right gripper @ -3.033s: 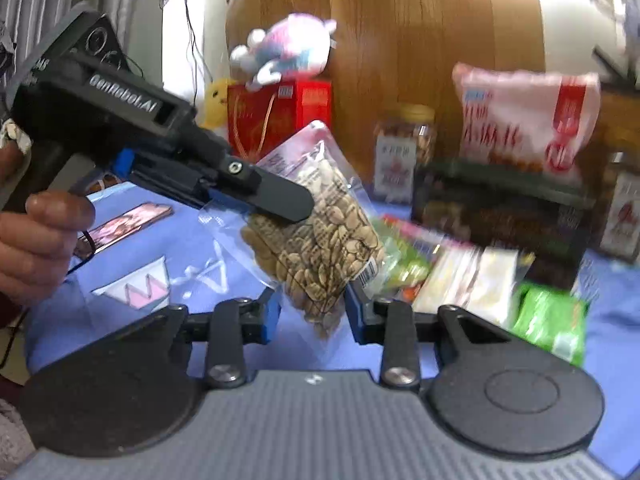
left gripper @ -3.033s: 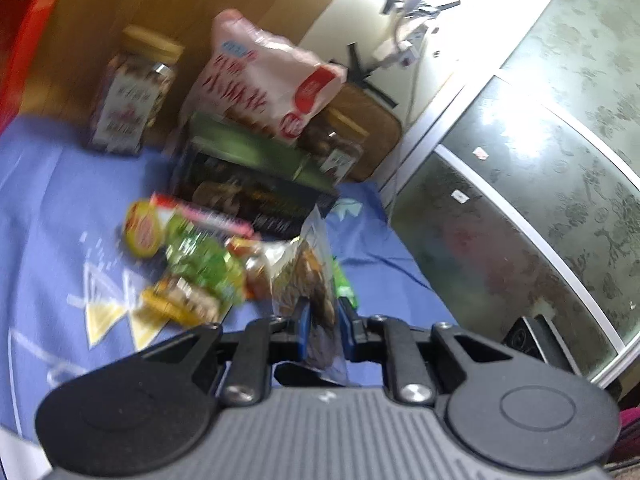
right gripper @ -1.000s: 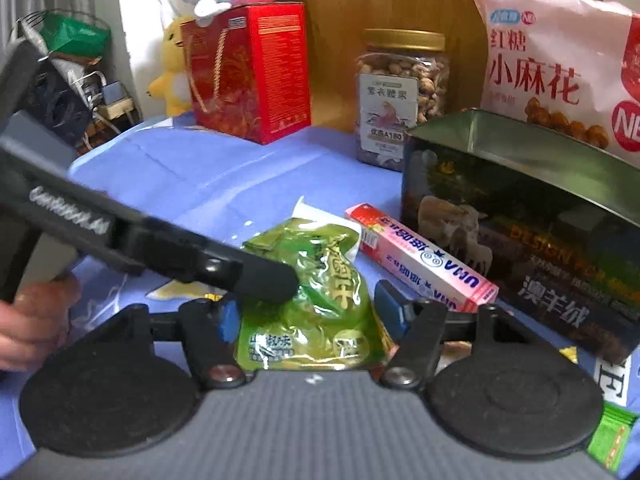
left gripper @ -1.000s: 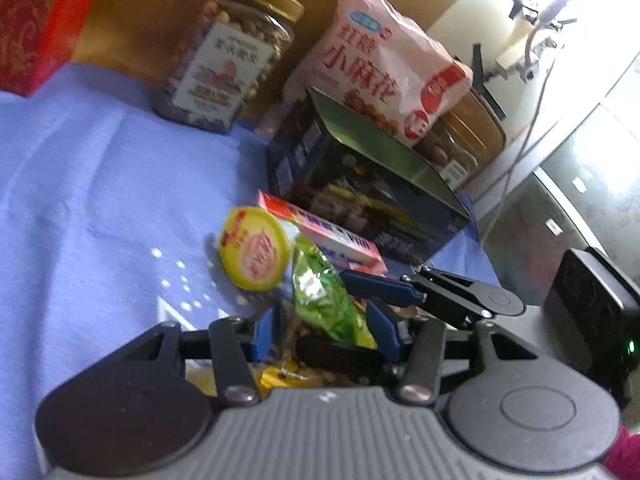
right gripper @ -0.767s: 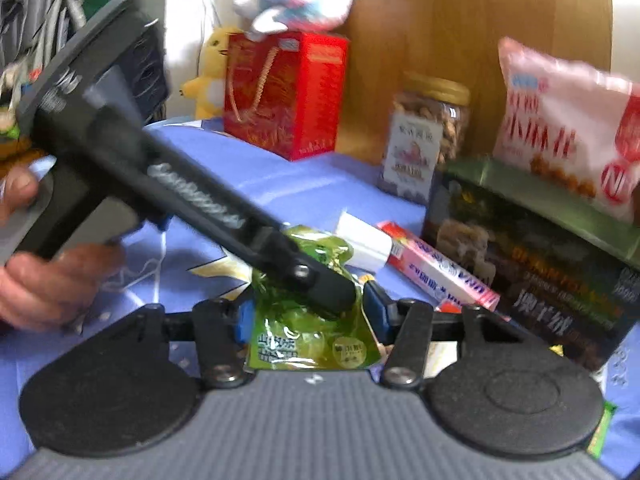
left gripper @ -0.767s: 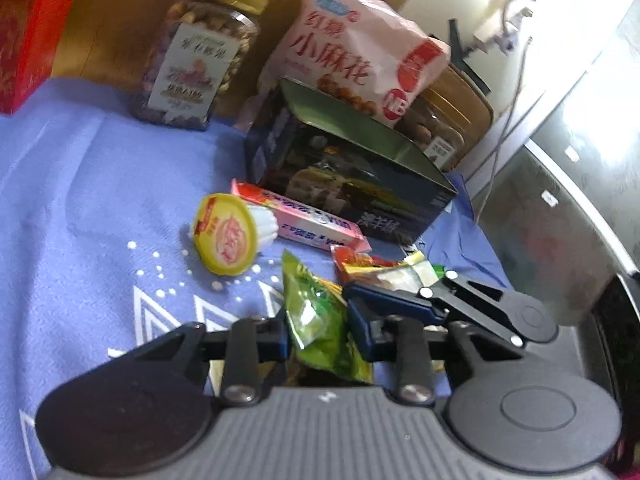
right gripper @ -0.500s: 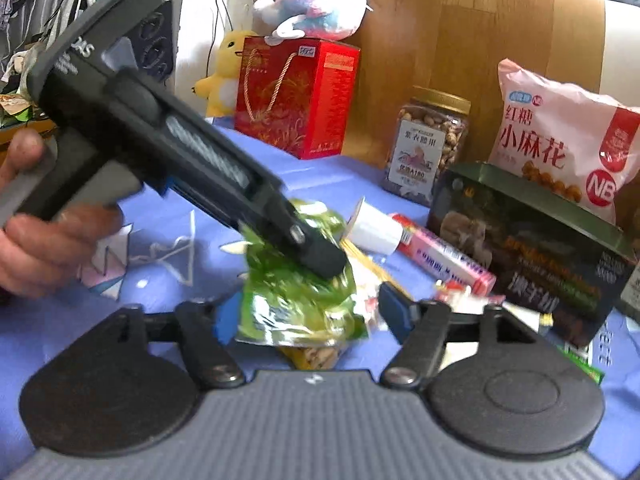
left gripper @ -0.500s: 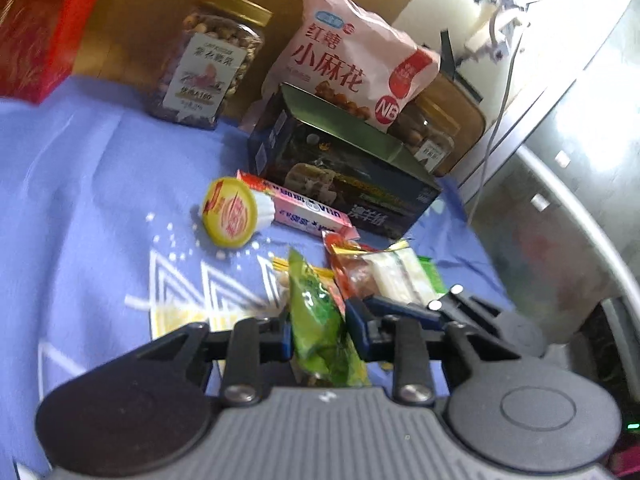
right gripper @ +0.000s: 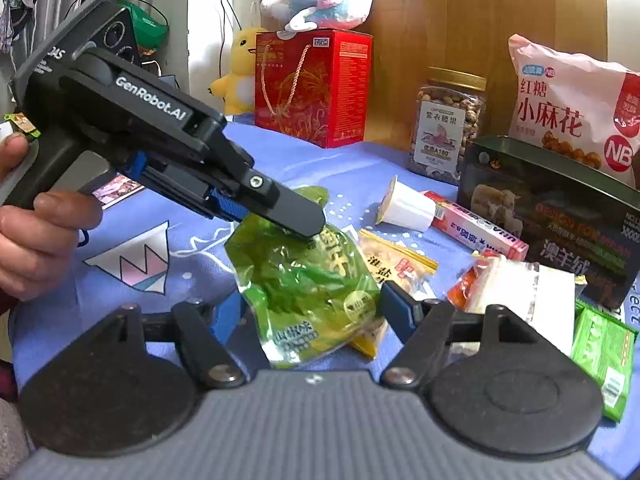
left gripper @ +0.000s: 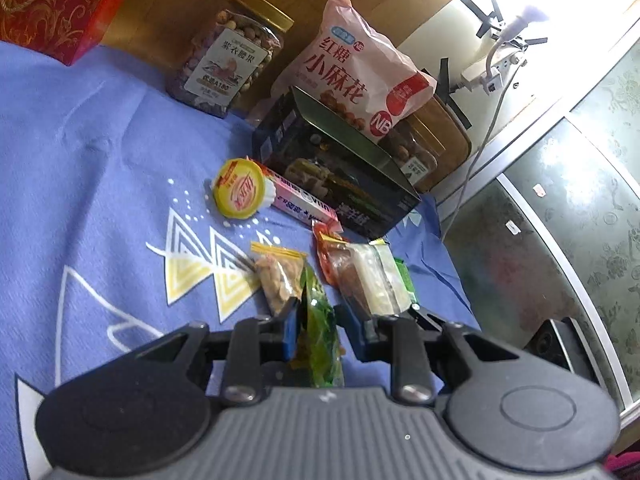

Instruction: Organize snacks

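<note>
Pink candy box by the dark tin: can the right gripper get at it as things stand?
Probably yes: the right gripper has open jaws, and the pink candy box lies uncovered, though the green packet hangs in front.

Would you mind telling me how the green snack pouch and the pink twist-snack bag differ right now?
The green snack pouch is small, translucent and held off the cloth by the left gripper; the pink twist-snack bag is large, opaque and rests propped behind the open dark tin. Both are sealed plastic snack packs.
</note>
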Available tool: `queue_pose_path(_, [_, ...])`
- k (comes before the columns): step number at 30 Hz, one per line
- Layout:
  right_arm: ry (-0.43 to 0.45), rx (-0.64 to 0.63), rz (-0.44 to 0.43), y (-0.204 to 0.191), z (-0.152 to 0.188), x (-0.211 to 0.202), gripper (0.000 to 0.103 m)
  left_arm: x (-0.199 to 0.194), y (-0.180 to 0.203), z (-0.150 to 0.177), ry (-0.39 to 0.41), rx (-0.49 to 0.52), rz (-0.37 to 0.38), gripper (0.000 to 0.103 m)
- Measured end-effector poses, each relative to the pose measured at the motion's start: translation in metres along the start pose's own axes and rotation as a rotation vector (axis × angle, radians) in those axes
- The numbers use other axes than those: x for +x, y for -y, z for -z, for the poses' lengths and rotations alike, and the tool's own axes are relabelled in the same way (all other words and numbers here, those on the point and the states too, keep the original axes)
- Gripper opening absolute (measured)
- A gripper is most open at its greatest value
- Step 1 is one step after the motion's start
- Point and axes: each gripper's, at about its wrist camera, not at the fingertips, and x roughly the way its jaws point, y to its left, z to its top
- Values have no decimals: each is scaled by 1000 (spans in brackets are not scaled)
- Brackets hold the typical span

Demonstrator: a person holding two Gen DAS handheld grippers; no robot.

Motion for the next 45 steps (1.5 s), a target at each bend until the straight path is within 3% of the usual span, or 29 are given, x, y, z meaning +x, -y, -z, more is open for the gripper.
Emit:
queue_pose_path(6, [-10,2,16,1,-1,1,83,0,-3,4,-5,-6,-46,24])
queue_pose_path(14, [-26,17,54,-3,3,-5,85,3,11,12,-15,78,-127,25])
queue_pose_path(21, [-48,115,51,0,14,-17,85,6,15,16,-27,93,-160,28])
queue_pose_path(24, [-37,133,49,1,15,-20,82,7,19,19,-30,111,-188,29])
queue_pose_path(26, [-35,132,58,0,15,-20,69,8,24,20,-34,125,-207,30])
queue_pose_path(29, [-29,115,67,-2,16,-21,61,11,32,23,-42,151,-255,32])
queue_pose_path(35, [-25,117,60,-1,15,-22,61,17,50,29,-45,226,-346,35])
queue_pose_path(45, [-39,85,73,-8,14,-20,66,19,54,30,-49,233,-365,35])
